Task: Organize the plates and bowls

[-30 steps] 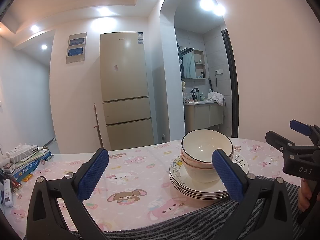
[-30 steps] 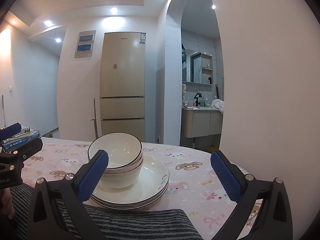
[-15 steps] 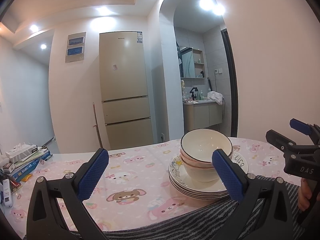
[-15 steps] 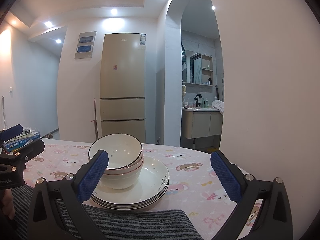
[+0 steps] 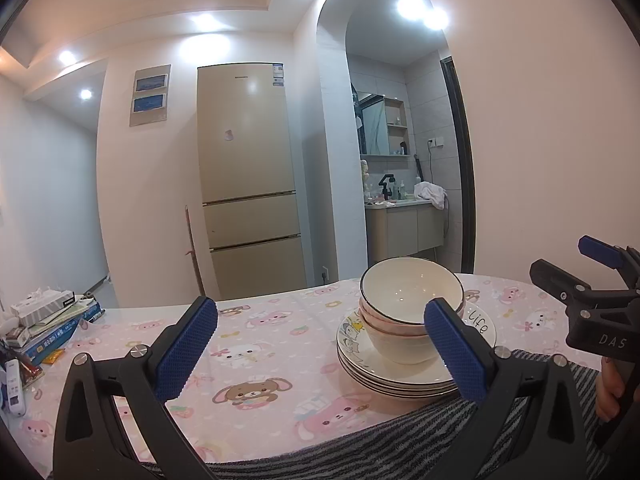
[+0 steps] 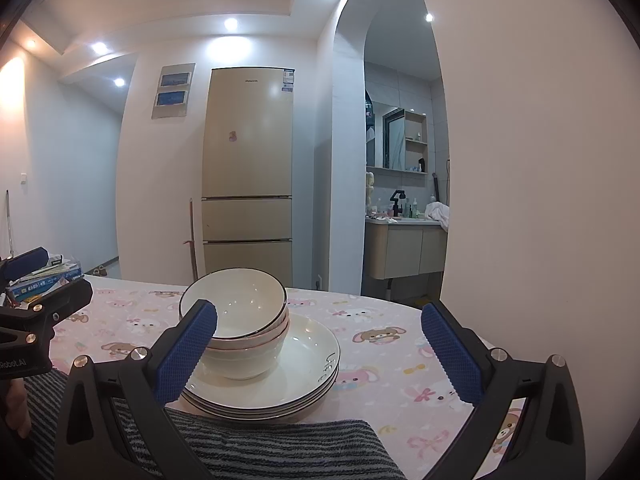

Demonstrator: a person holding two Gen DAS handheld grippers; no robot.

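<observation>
Left gripper (image 5: 320, 350) wide open and empty, right gripper (image 6: 318, 350) the same, striped towel (image 6: 280, 448) just before the plates (image 6: 296, 380), nested bowls (image 6: 240, 320) on the plates, pink surface (image 5: 260, 344), fridge (image 6: 248, 172) far behind.

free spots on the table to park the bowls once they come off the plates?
Widest bare cloth lies between the plates and the pile of books at the table's left end. A second patch runs from the plates to the wall-side table edge. Crowded: the books' corner, and the striped towel along the near edge.
</observation>
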